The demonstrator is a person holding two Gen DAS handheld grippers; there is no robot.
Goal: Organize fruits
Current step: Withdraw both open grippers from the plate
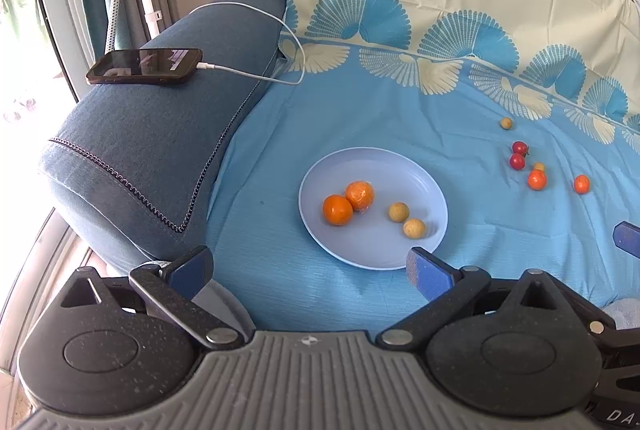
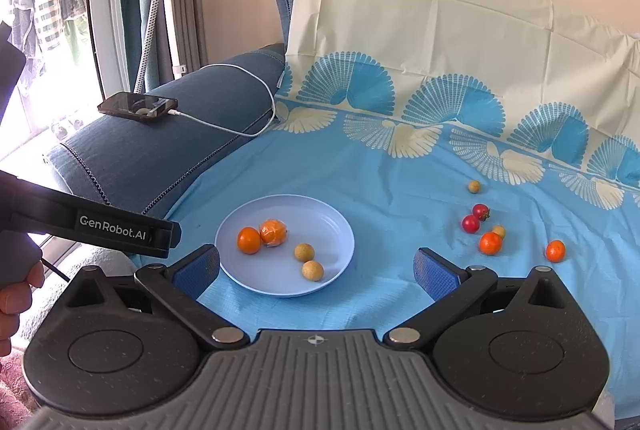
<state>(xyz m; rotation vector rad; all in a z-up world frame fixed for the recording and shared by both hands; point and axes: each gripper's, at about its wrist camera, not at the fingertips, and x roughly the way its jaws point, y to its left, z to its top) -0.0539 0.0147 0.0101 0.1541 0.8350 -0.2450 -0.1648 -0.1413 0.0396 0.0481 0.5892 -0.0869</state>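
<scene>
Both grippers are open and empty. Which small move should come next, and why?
Probably move the right gripper toward the nearest loose orange fruit on the cloth. The plate already holds two orange and two tan fruits, while six small fruits lie to its right.

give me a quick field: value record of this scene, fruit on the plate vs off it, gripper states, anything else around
surface: blue patterned sheet
plate: two oranges, two longans
loose fruit: two small oranges, two red cherry tomatoes, two longans, right of the plate
left gripper: open, empty
right gripper: open, empty
elsewhere: phone on charging cable, on the blue armrest
</scene>
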